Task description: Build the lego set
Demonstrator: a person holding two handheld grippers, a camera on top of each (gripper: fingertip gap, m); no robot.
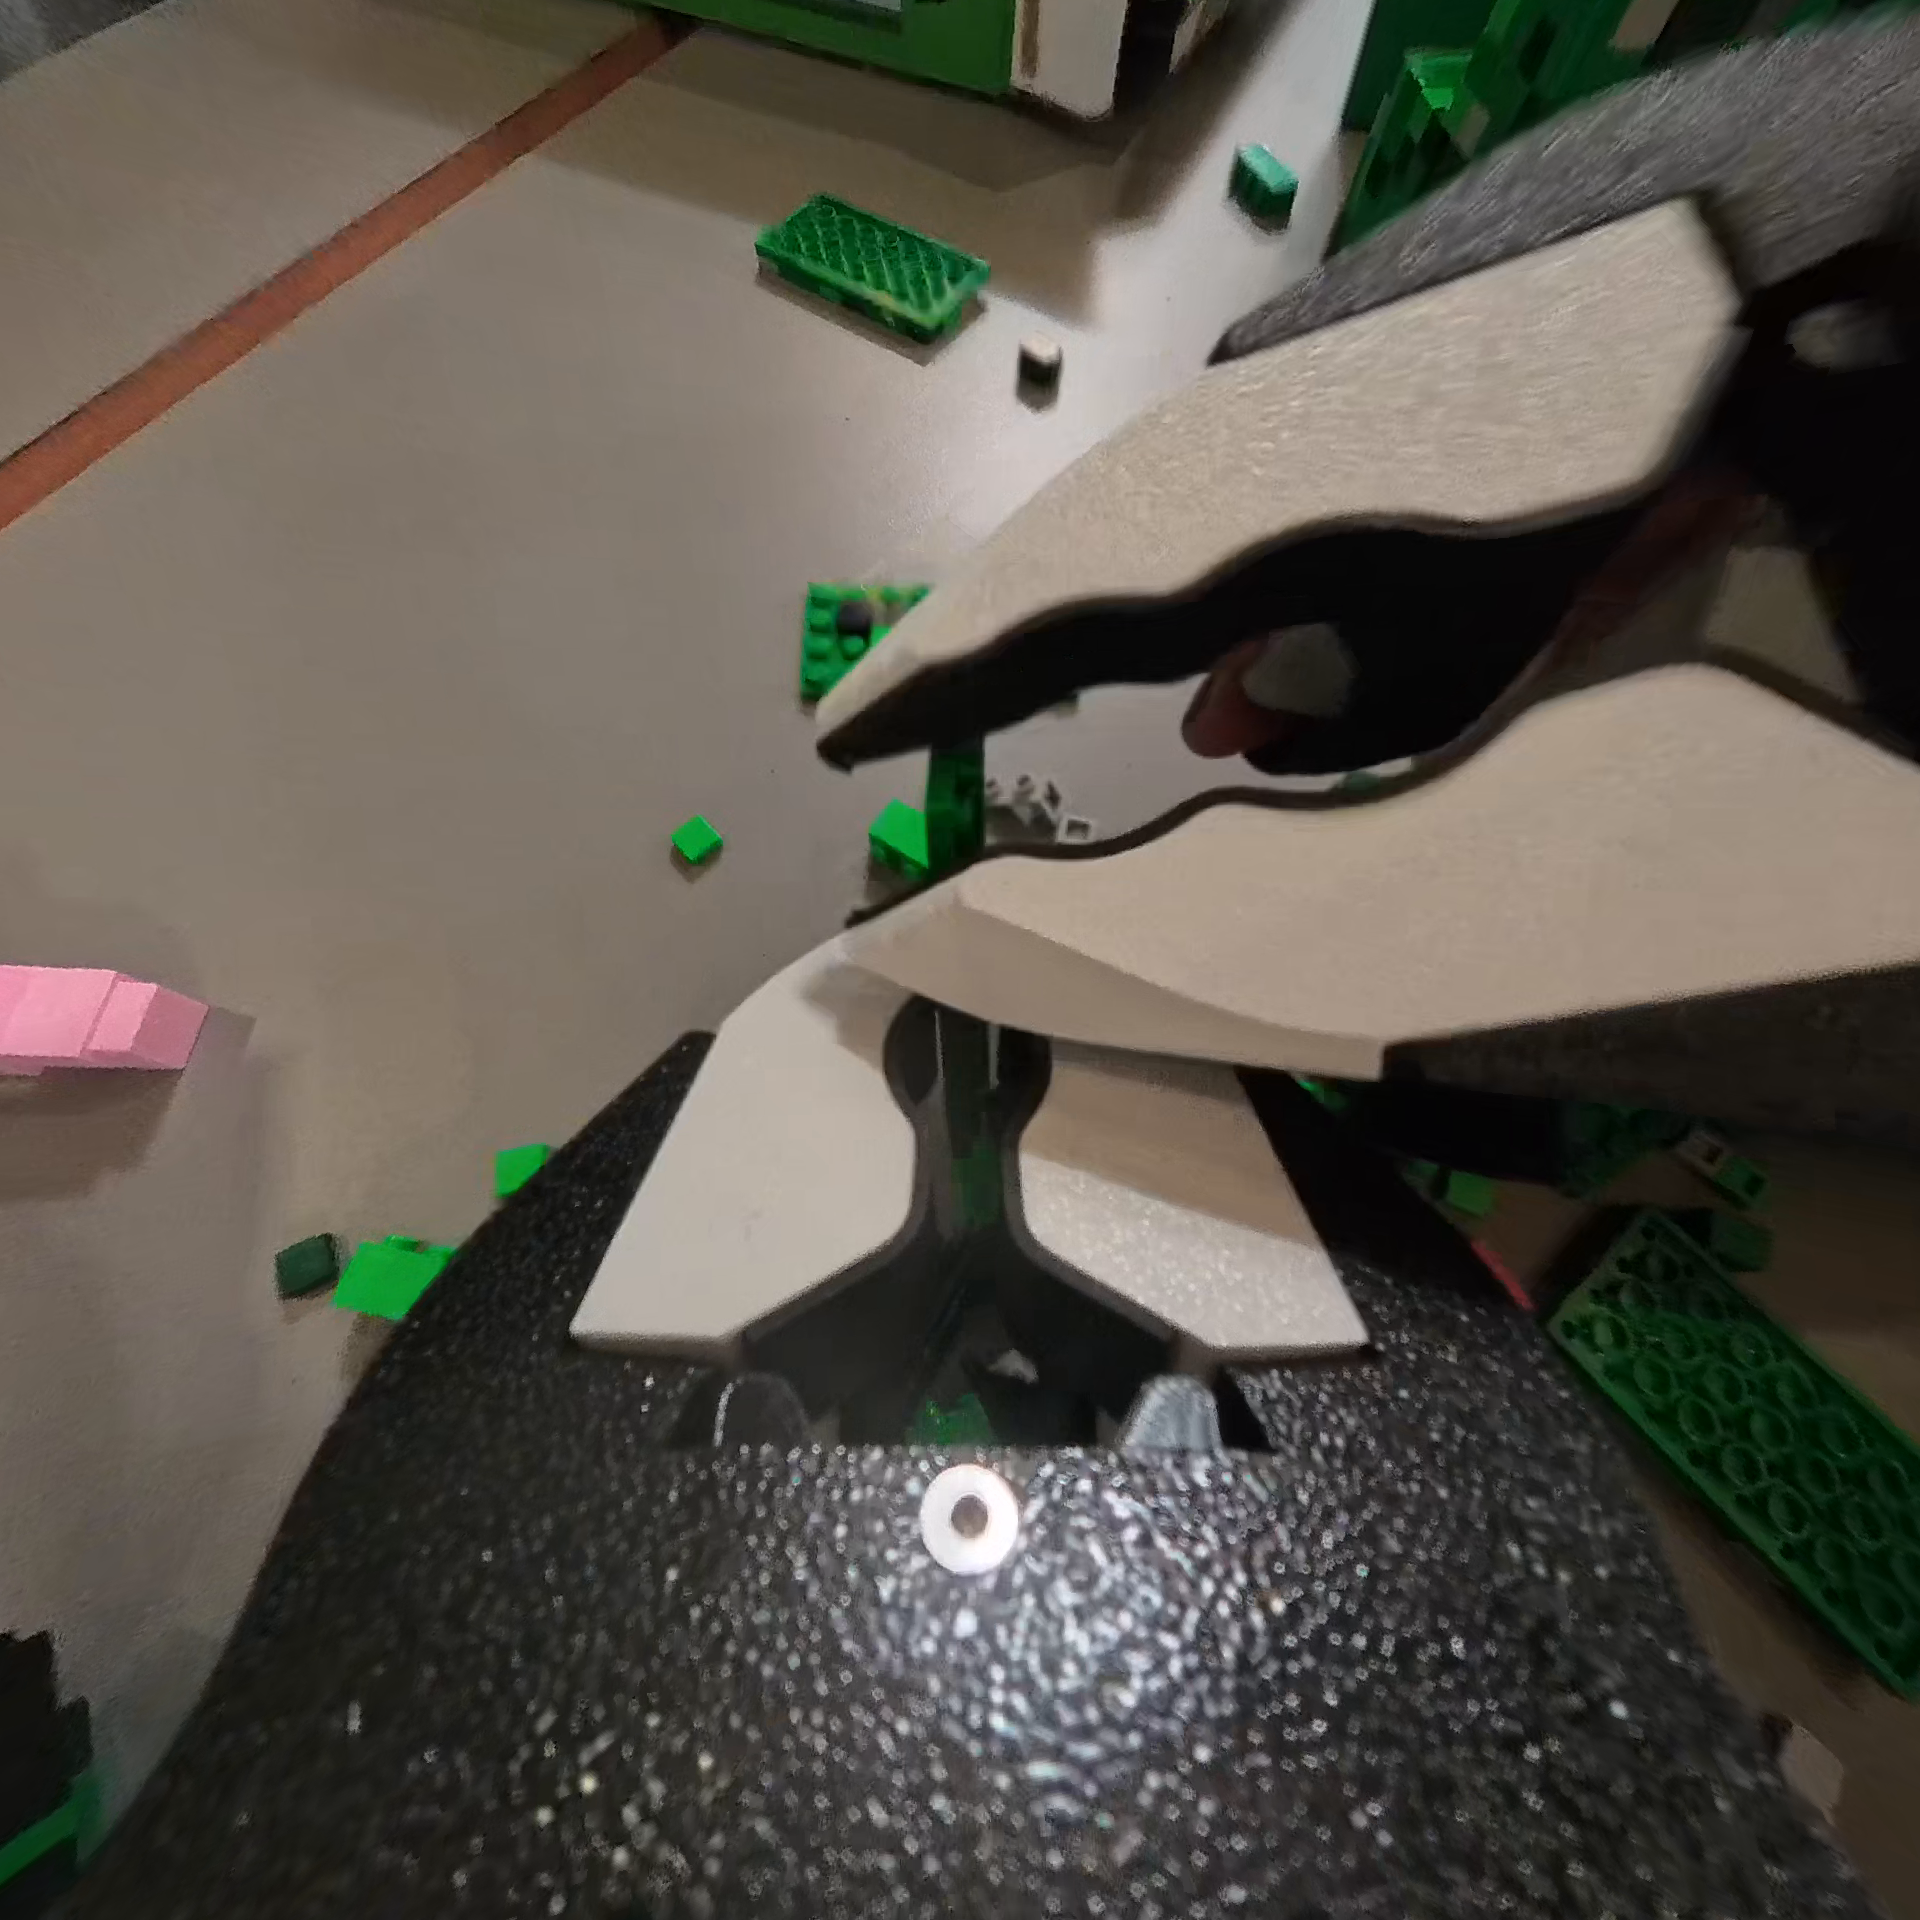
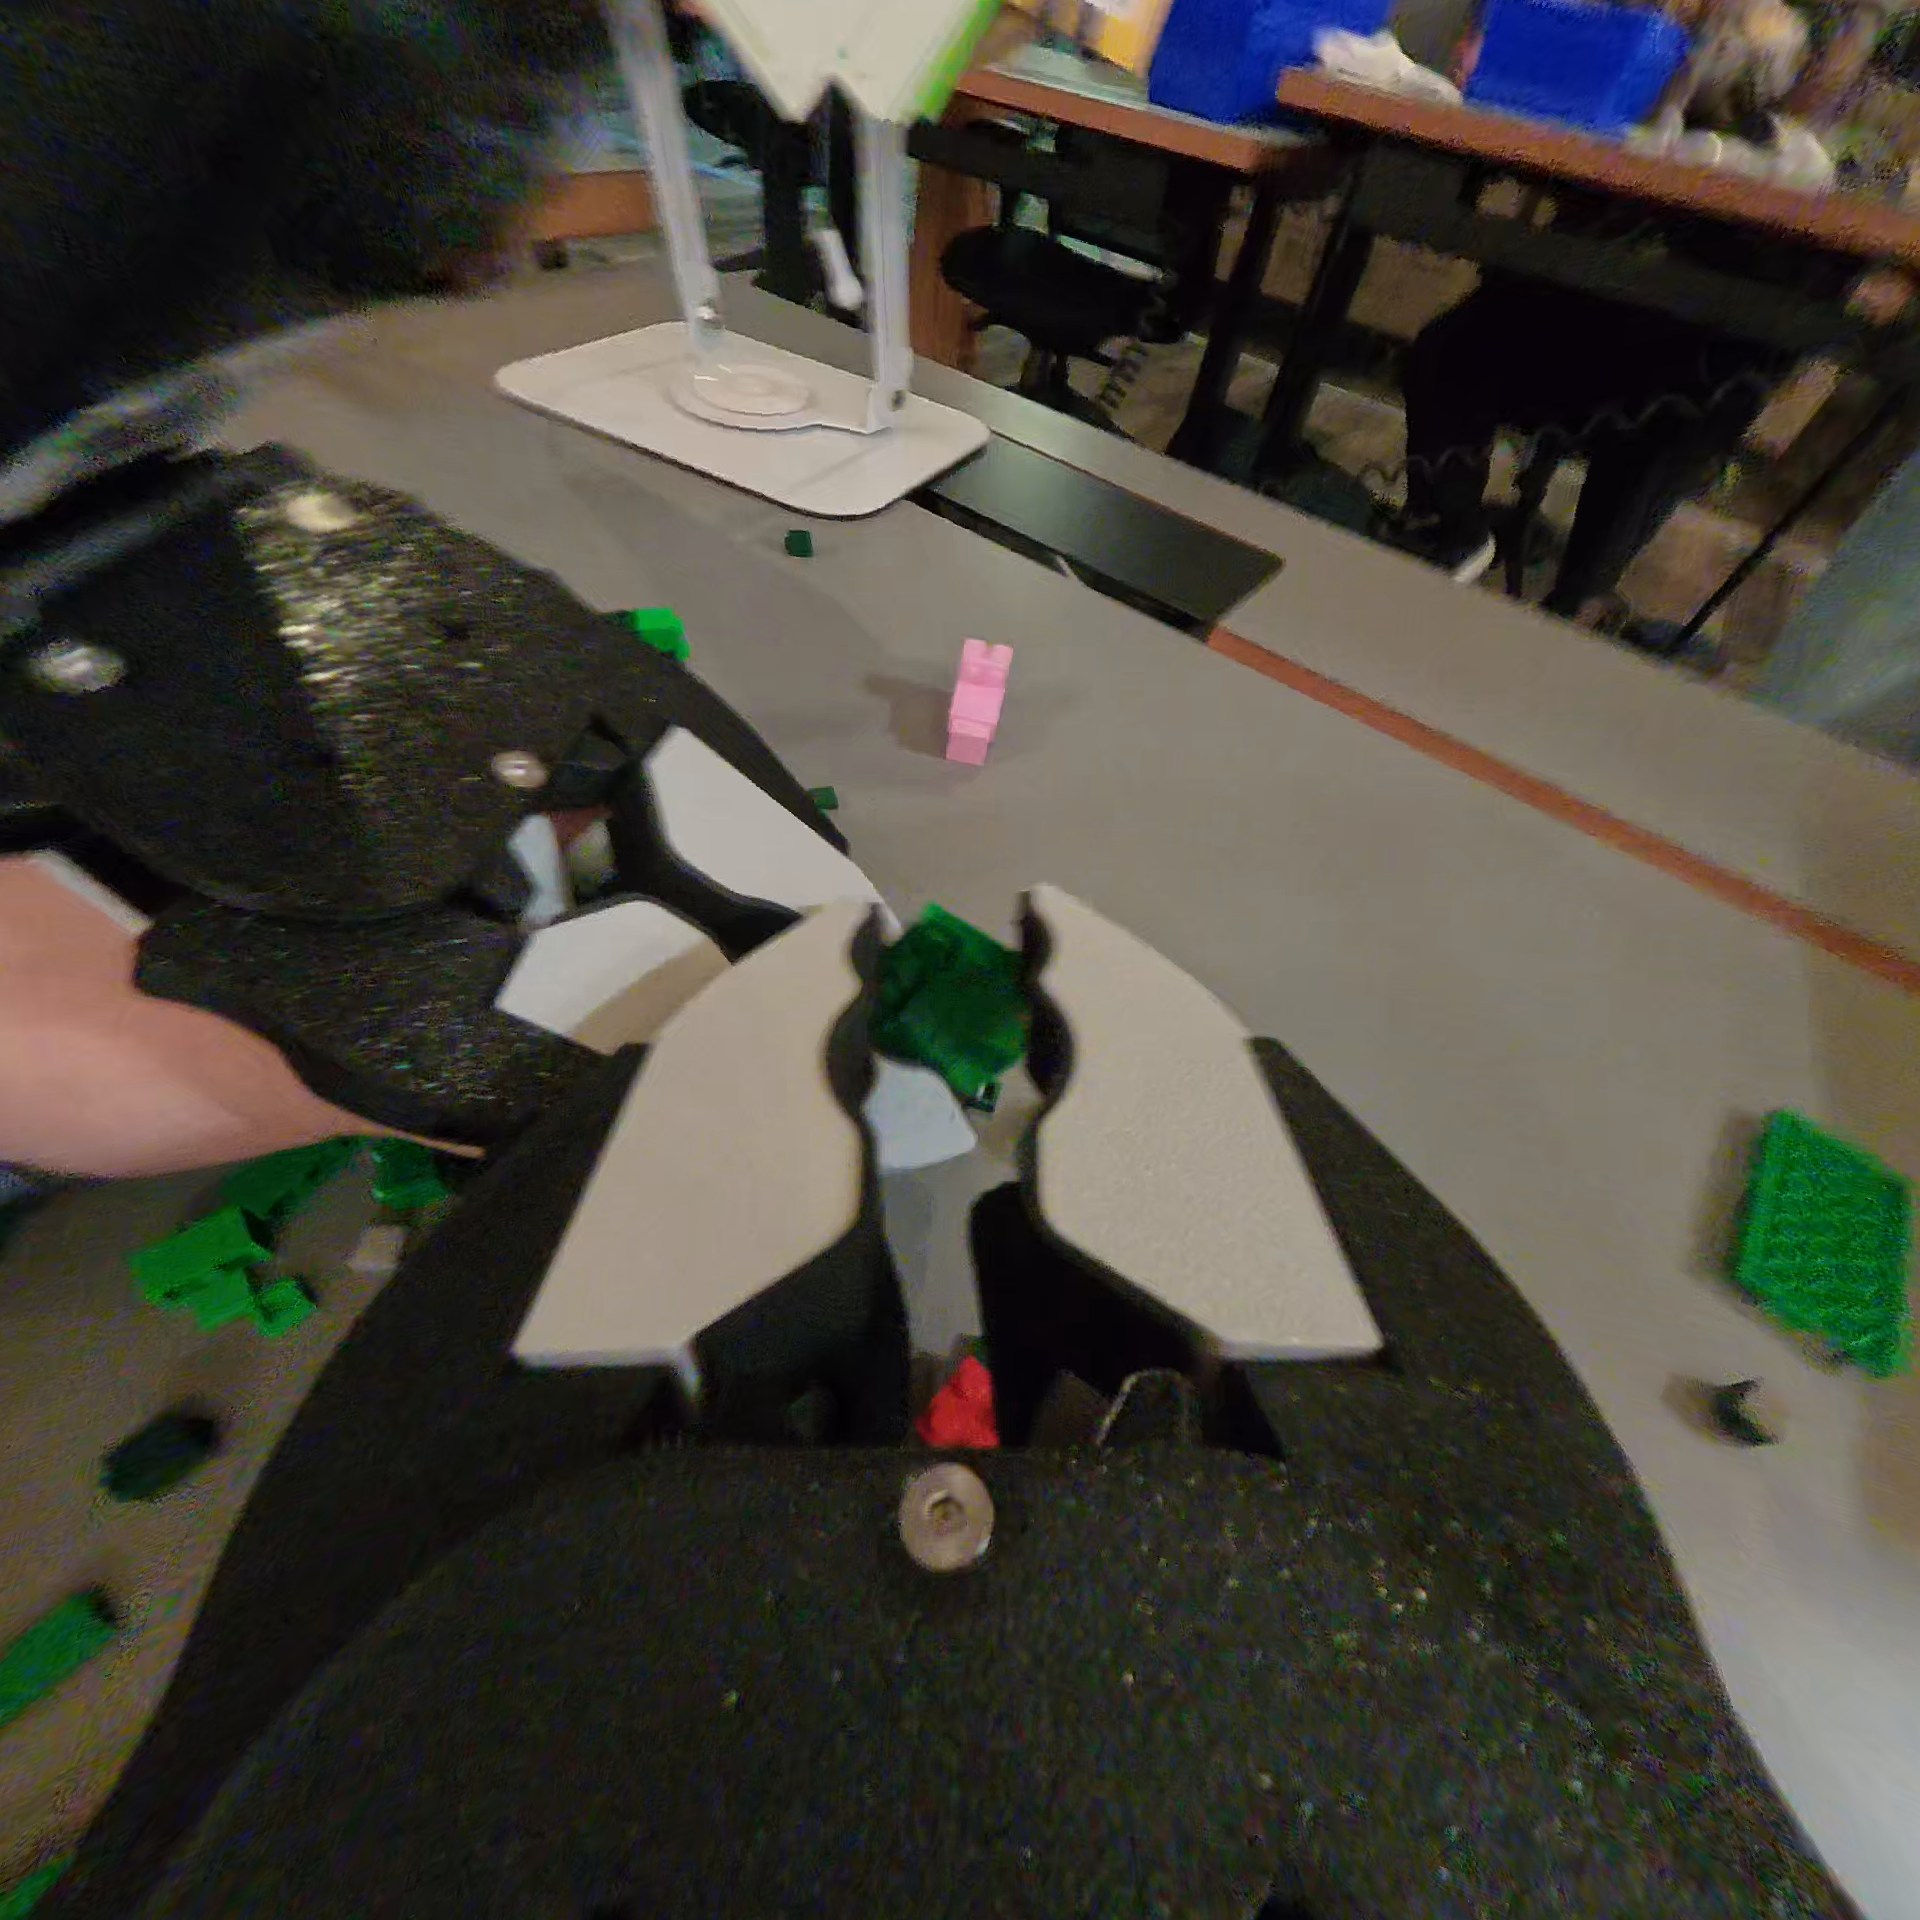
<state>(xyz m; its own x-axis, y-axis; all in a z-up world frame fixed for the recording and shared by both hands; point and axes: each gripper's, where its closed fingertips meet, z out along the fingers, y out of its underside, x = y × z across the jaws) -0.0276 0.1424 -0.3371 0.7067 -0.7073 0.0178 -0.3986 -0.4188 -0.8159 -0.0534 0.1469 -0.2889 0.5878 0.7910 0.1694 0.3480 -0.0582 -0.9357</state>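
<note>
My left gripper is shut on a thin dark green lego piece, which is only partly seen between its grey fingers. My right gripper reaches in from the right, just above the left fingertips, and is closed on an upright green lego piece. In the right wrist view my right gripper holds a dark green lego assembly between its tips. The left gripper, held by a hand, comes in from the left and meets the same assembly. The join between the pieces is hidden.
On the grey table are a pink lego figure, a green plate, a long green plate, a square green plate, loose green bricks and a red piece. A white stand base sits at the back. My hands' fingertips stand some 5 cm from each other. Both grippers' tips are roughly 15 cm from the long green plate.
</note>
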